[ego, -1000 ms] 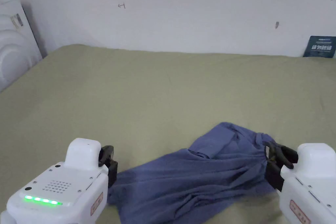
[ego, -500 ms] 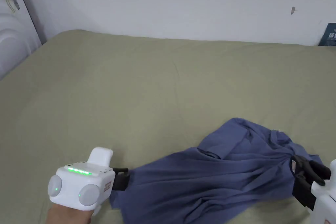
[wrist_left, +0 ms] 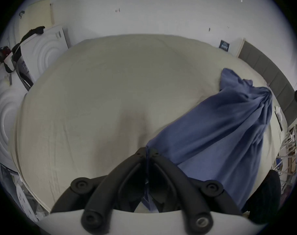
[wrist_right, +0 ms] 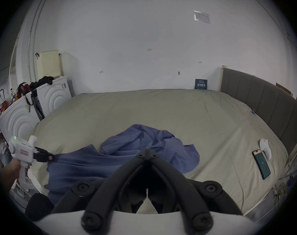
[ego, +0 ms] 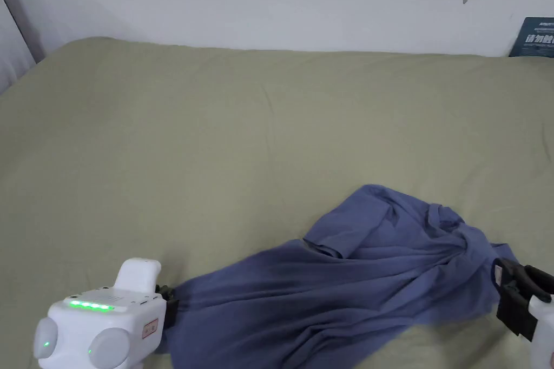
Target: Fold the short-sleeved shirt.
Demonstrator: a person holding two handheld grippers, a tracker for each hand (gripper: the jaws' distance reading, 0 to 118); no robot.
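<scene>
A blue short-sleeved shirt (ego: 351, 283) lies crumpled on the olive bed sheet (ego: 243, 132), near the front edge. My left gripper (ego: 169, 305) is at the shirt's left end. In the left gripper view it (wrist_left: 147, 151) is shut with a blue fabric edge pinched between its jaws, and the shirt (wrist_left: 220, 128) stretches away to the right. My right gripper (ego: 506, 289) sits at the shirt's right edge. In the right gripper view it (wrist_right: 147, 151) is shut with no cloth between the jaws, the shirt (wrist_right: 136, 147) lying beyond it.
A dark phone (wrist_right: 261, 164) and a white object (wrist_right: 265, 148) lie on the bed at the right, beside a grey headboard (wrist_right: 263, 94). White appliances (wrist_right: 51, 94) stand to the left of the bed. A white wall (ego: 324, 2) backs it.
The left gripper has pulled its end of the shirt out to the left, stretching the cloth. The right gripper has drawn back to the right and no longer holds the bunched fabric.
</scene>
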